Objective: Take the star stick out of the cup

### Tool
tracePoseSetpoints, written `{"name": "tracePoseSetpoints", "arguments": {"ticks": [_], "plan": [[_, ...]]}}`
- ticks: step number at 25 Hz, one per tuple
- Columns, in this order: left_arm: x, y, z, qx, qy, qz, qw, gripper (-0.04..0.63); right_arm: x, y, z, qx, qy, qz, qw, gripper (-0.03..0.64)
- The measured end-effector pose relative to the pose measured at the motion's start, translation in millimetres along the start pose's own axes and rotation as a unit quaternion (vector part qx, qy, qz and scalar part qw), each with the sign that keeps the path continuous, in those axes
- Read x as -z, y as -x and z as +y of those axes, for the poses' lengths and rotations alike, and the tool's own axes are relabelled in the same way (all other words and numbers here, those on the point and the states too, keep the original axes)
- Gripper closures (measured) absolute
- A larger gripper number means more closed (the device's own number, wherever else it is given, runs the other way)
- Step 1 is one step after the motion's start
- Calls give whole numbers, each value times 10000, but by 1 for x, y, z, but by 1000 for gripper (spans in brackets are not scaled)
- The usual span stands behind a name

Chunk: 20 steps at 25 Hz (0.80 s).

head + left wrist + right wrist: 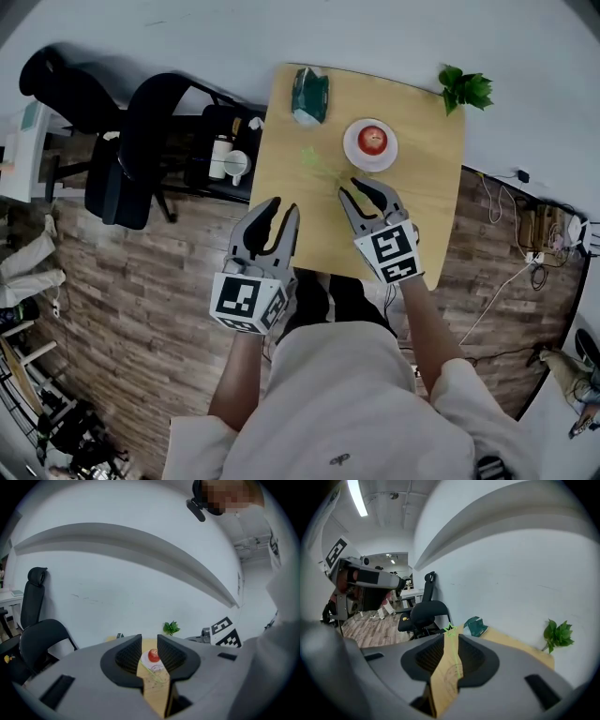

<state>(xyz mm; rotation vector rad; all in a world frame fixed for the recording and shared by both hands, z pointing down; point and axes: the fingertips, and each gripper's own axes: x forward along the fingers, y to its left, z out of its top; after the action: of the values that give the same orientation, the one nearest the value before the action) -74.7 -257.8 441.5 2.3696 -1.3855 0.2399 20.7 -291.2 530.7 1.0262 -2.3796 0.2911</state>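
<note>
A thin green star stick (pixel 319 166) leans up and to the left out of a clear cup (pixel 453 674) on the wooden table (pixel 427 216). The cup is hard to make out in the head view. My right gripper (pixel 362 193) is open just short of the cup. In the right gripper view the star stick (pixel 453 651) and the cup show through the gap between the jaws, with the pads clear of both. My left gripper (pixel 282 208) is open and holds nothing. It hovers at the table's near left edge, and in its view the cup (pixel 157 670) lies farther off.
A white plate (pixel 352 150) with a red apple (pixel 372 139) sits just beyond the right gripper. A green packet (pixel 309 94) lies at the table's far edge, and a small plant (pixel 466 89) at its far right corner. Black office chairs (pixel 141 150) stand left of the table.
</note>
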Motion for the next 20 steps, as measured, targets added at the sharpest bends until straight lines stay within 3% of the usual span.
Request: {"name": "tracePoseSetpoints", "arguments": {"ticks": [20], "plan": [[26,-20,7,-396,140,294,9987,498,57,-62,-5,-509,294,582,9966,537]]}}
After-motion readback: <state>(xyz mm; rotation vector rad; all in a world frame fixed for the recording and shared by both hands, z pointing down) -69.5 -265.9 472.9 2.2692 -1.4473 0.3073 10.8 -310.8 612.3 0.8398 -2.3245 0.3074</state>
